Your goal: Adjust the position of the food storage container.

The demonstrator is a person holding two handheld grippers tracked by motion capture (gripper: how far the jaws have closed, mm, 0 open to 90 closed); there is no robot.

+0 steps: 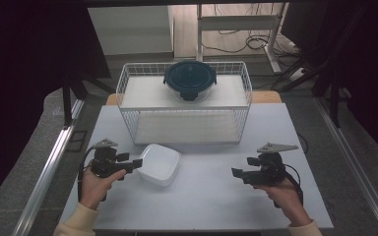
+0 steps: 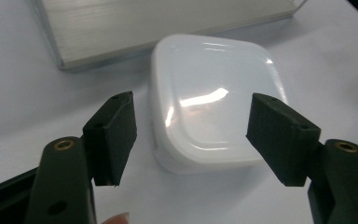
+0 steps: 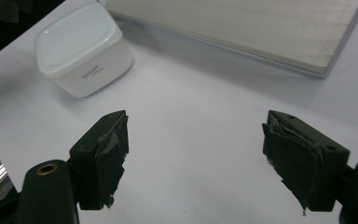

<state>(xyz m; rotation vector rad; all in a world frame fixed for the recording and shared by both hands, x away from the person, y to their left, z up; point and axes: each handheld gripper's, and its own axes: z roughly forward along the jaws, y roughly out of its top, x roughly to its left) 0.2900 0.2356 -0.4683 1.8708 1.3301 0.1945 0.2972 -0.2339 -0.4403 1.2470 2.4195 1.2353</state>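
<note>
A white square container [image 1: 160,163] with its lid on rests on the pale table in front of the wire rack. My left gripper [image 1: 137,164] is at the container's left edge, held level and pointing right. In the left gripper view the container [image 2: 214,107] lies just beyond and below my open left gripper [image 2: 193,140], whose pads stand wide on either side without pressing it. My right gripper [image 1: 237,172] hovers open over bare table at the right, pointing left. The right gripper view has nothing in my right gripper [image 3: 196,158], and the container [image 3: 81,46] sits far off at upper left.
A white wire rack [image 1: 123,93] stands at the back of the table with a dark blue round lidded bowl [image 1: 190,77] on its top shelf. Its pale lower board [image 3: 261,32] lies close behind the container. The table's front edge [image 1: 202,227] is near my forearms.
</note>
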